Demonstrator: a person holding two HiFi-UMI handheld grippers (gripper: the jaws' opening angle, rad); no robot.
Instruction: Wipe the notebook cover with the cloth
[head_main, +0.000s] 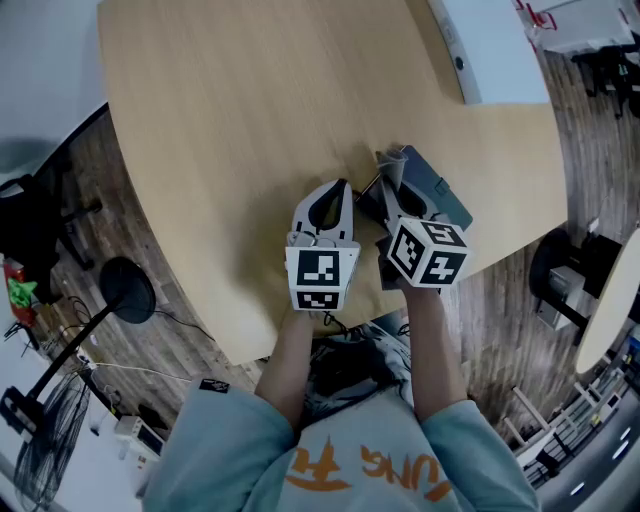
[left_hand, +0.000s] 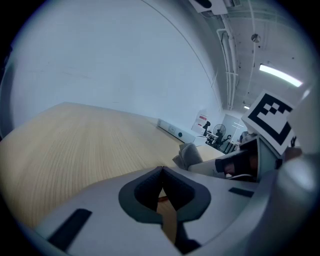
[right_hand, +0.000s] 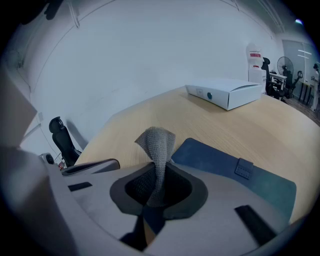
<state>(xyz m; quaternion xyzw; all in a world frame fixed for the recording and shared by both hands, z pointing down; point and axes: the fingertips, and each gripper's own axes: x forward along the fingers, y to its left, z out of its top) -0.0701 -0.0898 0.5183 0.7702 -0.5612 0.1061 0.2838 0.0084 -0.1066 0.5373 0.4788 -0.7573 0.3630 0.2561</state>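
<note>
Holding cloth (right_hand: 157, 145) at notebook (right_hand: 240, 175), wiping step in hand | right gripper (right_hand: 158, 186) jaws clenched on cloth | left gripper (left_hand: 162, 186) jaws pressed together, empty | notebook flat on table (head_main: 250, 150), under right gripper | next, likely: press cloth down, sweep across cover

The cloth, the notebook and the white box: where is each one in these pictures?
cloth (right_hand: 157, 145), right gripper view, on its upright bunched middle.
notebook (right_hand: 215, 160), right gripper view, on the bare blue cover.
white box (right_hand: 220, 89), right gripper view, on its top face.
</note>
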